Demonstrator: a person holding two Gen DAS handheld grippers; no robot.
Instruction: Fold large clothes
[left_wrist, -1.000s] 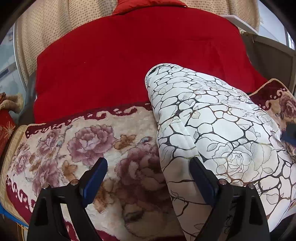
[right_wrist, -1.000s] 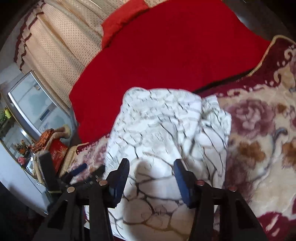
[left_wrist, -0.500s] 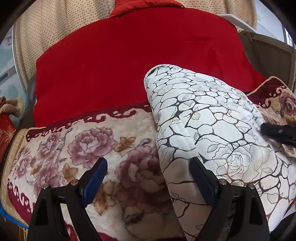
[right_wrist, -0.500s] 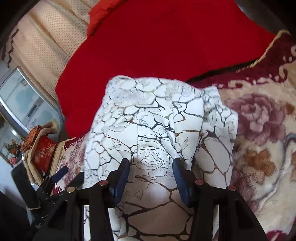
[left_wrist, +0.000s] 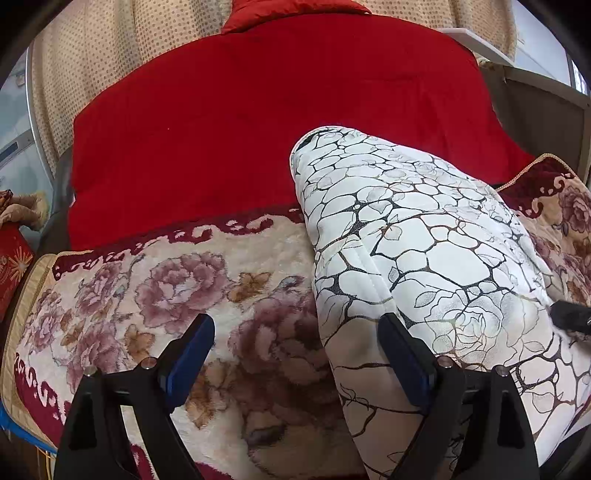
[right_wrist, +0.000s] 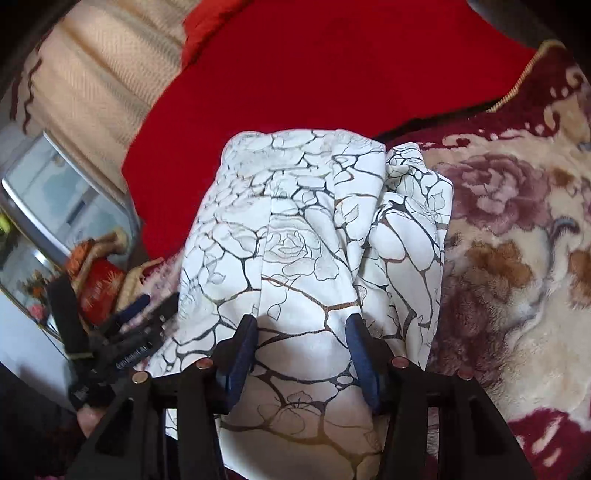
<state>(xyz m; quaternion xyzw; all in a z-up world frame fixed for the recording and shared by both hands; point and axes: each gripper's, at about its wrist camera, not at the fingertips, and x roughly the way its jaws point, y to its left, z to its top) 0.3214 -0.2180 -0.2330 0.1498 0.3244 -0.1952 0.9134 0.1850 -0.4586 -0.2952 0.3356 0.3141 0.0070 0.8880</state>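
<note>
A folded white garment (left_wrist: 424, 258) printed with dark crackle lines and roses lies on a floral plush blanket (left_wrist: 177, 280). My left gripper (left_wrist: 295, 354) stands wide open at the garment's near left edge. Its right finger is over the fabric and its left finger over the blanket. In the right wrist view the garment (right_wrist: 314, 229) runs away from me. My right gripper (right_wrist: 301, 343) is half open low over its near end, with fabric between the fingers. I see no pinch. The left gripper (right_wrist: 155, 306) shows blurred at the garment's left side.
A red blanket (left_wrist: 258, 122) covers the bed beyond the garment, with beige dotted curtains (left_wrist: 110, 55) behind it. A glass-fronted cabinet (right_wrist: 55, 192) and a red box (right_wrist: 99, 288) stand off the bed's left edge. The floral blanket (right_wrist: 517, 258) spreads out to the right.
My right gripper has sunk closer to the garment, which now fills more of its view. Its tip has slid lower along the right edge of the left view. The left gripper has not moved.
</note>
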